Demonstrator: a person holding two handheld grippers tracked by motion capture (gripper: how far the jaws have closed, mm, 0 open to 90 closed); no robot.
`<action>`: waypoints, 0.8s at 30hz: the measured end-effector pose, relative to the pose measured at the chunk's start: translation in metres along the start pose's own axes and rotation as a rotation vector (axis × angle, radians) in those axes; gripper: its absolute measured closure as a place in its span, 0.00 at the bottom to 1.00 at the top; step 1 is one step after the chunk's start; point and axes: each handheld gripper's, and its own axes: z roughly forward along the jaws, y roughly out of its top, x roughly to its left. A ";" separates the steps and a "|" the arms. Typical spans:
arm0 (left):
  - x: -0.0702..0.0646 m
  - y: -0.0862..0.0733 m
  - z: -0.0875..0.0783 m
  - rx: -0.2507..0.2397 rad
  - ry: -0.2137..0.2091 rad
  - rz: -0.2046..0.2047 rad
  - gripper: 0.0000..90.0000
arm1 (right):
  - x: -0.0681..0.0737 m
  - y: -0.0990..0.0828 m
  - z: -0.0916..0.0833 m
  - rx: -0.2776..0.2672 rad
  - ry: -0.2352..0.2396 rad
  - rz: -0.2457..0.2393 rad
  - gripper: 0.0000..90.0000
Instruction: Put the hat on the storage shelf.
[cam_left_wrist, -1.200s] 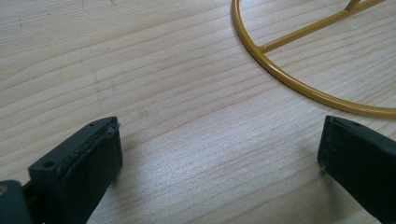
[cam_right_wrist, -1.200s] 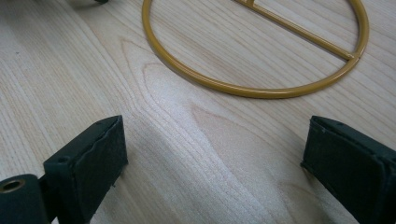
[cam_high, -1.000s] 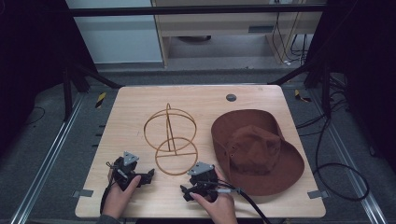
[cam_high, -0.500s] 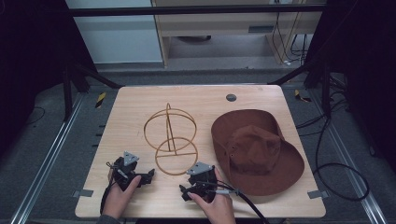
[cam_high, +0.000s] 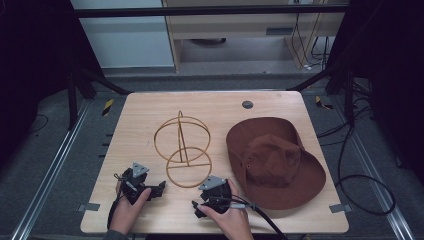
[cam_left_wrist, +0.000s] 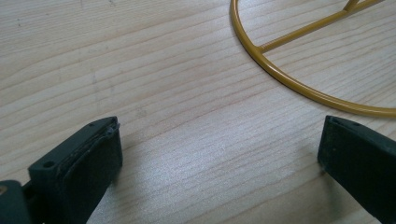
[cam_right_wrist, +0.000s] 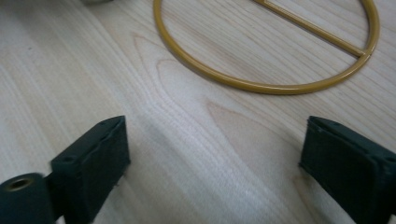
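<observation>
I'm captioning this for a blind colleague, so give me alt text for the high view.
A gold wire hat stand and a brown brimmed hat sit side by side on a wooden table. At its near edge, a person's hands rest the left tongs and right tongs, both open and empty.

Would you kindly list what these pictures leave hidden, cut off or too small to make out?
- Wire hat stand: in both gripper views the top edge cuts off all but its base ring.
- Brown hat: its underside and inside face the table.
- Dark round spot, high view: too small to identify.
- Right tool: tips partly covered by the hand.
</observation>
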 end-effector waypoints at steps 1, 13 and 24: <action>0.000 0.000 0.000 0.000 0.000 0.000 0.00 | 0.003 0.000 -0.004 0.011 0.001 -0.020 0.14; 0.000 0.000 0.000 0.000 0.001 0.000 0.00 | 0.003 0.030 -0.068 -0.077 -0.081 -0.053 0.27; 0.000 0.000 0.000 0.002 0.001 0.002 0.00 | -0.043 0.059 -0.146 -0.027 -0.156 -0.109 0.16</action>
